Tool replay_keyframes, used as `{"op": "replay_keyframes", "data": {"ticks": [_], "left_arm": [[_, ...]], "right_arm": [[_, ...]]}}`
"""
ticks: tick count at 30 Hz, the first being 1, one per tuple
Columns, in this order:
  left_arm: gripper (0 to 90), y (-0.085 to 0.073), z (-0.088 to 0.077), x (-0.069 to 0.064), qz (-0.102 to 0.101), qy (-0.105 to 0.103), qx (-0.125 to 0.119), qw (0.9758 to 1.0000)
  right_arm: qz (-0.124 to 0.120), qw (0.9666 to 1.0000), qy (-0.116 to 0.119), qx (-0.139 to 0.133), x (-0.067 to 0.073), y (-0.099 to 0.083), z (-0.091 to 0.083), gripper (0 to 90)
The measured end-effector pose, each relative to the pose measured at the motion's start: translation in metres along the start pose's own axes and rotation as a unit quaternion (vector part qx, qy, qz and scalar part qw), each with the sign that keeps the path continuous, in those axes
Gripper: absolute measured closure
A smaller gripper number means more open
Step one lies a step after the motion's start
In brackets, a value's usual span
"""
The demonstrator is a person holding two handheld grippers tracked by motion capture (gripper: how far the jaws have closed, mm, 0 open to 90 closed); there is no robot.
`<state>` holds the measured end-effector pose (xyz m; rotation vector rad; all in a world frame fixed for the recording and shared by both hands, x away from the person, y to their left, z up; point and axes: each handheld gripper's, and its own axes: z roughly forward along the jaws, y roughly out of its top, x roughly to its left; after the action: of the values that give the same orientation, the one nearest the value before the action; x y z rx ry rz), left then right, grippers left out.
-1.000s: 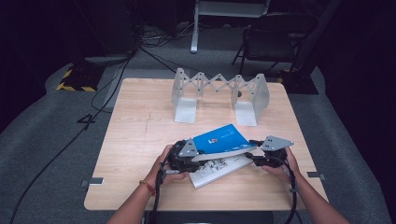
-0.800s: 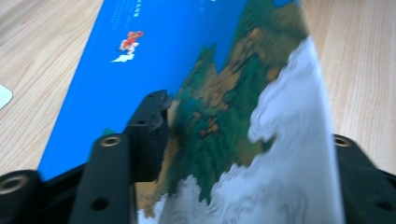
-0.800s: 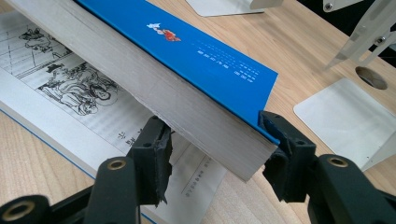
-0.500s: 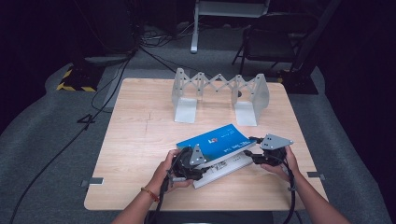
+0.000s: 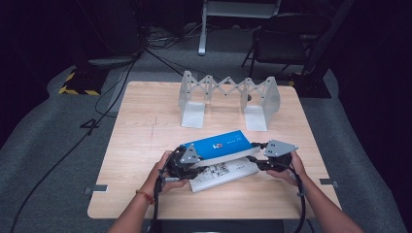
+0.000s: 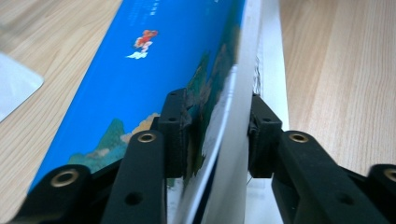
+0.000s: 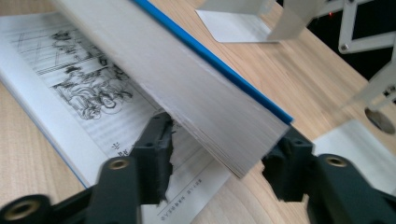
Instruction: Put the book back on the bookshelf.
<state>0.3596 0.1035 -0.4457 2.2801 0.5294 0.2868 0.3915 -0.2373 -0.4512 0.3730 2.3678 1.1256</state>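
The blue book (image 5: 219,144) is held off the bench (image 5: 145,145) at the near middle, above a white book (image 5: 228,174) lying flat. The left gripper (image 5: 190,164) has its fingers (image 6: 175,135) clamped on the blue book's left end. The right gripper (image 5: 265,156) straddles the right end; its fingers (image 7: 156,149) have just been closing, grip uncertain. The right gripper view shows line drawings and unreadable print on the white book. A folding metal rack (image 5: 228,97) stands at the far side; the room is dark.
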Motion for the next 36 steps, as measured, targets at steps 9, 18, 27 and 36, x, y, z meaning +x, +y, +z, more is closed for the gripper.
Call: {"op": "replay_keyframes", "data": {"ticks": [9, 18, 27, 36], "left_arm": [[45.3, 0.012, -0.007, -0.021, 0.013, 0.025, 0.033, 0.9991], [42.6, 0.025, 0.014, -0.036, -0.017, 0.072, 0.046, 0.9962], [57.3, 0.020, 0.018, -0.034, 0.004, 0.115, 0.076, 0.9904], [64.1, 0.009, 0.006, -0.017, 0.017, 0.094, 0.072, 0.9928]], "right_arm": [[-0.014, 0.9996, -0.018, 0.017, 0.013, 0.012, 0.005, 49.4], [-0.006, 0.9992, -0.028, 0.026, 0.018, 0.021, 0.008, 49.3], [-0.011, 0.9989, -0.033, 0.031, 0.022, 0.026, 0.010, 49.1], [-0.012, 0.9994, 0.025, -0.019, 0.019, 0.020, 0.010, 54.2]]}}
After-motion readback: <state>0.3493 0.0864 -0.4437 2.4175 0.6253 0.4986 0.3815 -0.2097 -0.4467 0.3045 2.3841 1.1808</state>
